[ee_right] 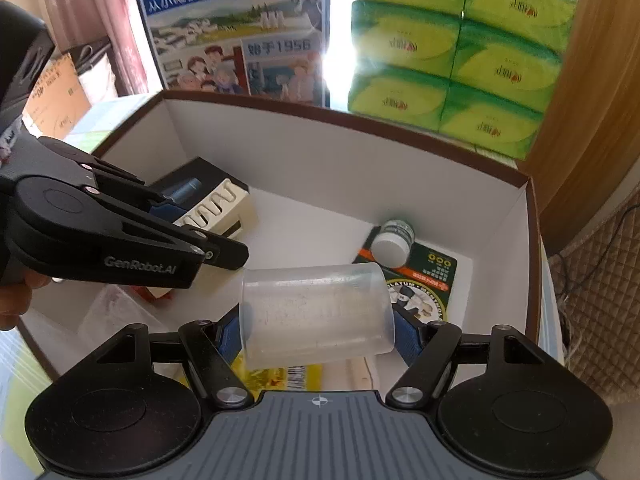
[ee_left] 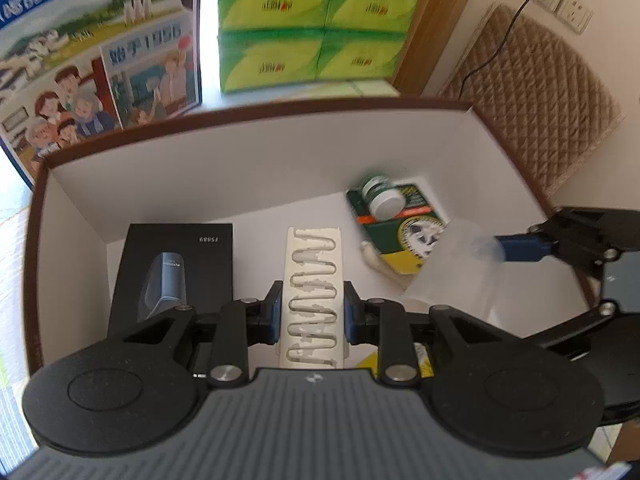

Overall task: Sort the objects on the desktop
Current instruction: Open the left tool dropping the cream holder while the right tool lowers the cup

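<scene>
My left gripper [ee_left: 312, 312] is shut on a cream block with a wavy slot pattern [ee_left: 312, 280], held low inside a white box with a brown rim [ee_left: 256, 120]. My right gripper [ee_right: 320, 332] is shut on a translucent plastic cup [ee_right: 316, 316] lying on its side, also over the box [ee_right: 360, 168]. In the left wrist view the cup [ee_left: 452, 276] shows at the right, with a blue-padded finger [ee_left: 520, 246] on it. The right wrist view shows the left gripper [ee_right: 192, 216] with the block [ee_right: 224, 204] at the left.
In the box lie a black shaver carton [ee_left: 172, 264], a green card [ee_left: 404, 232] with a small white-capped jar [ee_left: 380, 196] on it, and a yellow packet [ee_right: 280, 372]. Behind stand a blue milk carton [ee_left: 100, 48] and green tissue packs [ee_left: 312, 24]. A quilted brown pad [ee_left: 540, 100] lies right.
</scene>
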